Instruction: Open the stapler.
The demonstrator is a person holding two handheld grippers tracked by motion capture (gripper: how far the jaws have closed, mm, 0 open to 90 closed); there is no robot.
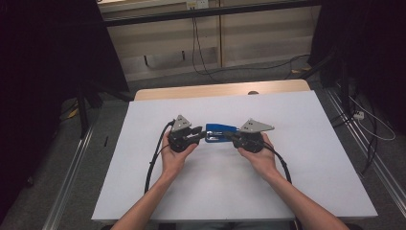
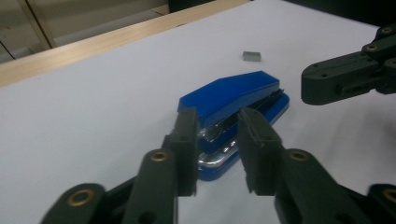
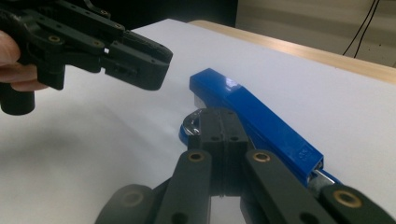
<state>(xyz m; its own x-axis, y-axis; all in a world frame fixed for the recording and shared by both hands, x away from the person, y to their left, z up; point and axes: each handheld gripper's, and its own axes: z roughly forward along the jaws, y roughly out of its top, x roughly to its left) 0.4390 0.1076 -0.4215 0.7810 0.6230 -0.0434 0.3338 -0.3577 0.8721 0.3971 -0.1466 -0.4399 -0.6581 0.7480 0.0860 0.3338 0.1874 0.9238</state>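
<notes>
A blue stapler lies on the white table between my two grippers. In the left gripper view the stapler's near end shows through the narrow gap of my left gripper; the pads stand just in front of it and do not visibly press on it. My right gripper has its jaws pressed together, tips beside the stapler's long side near a chrome part. In the high view the left gripper meets the stapler's left end and the right gripper its right end.
A small grey metal block lies on the white sheet beyond the stapler. A wooden table edge runs along the far side. Cables trail from both grippers toward the person; more cables lie on the floor behind.
</notes>
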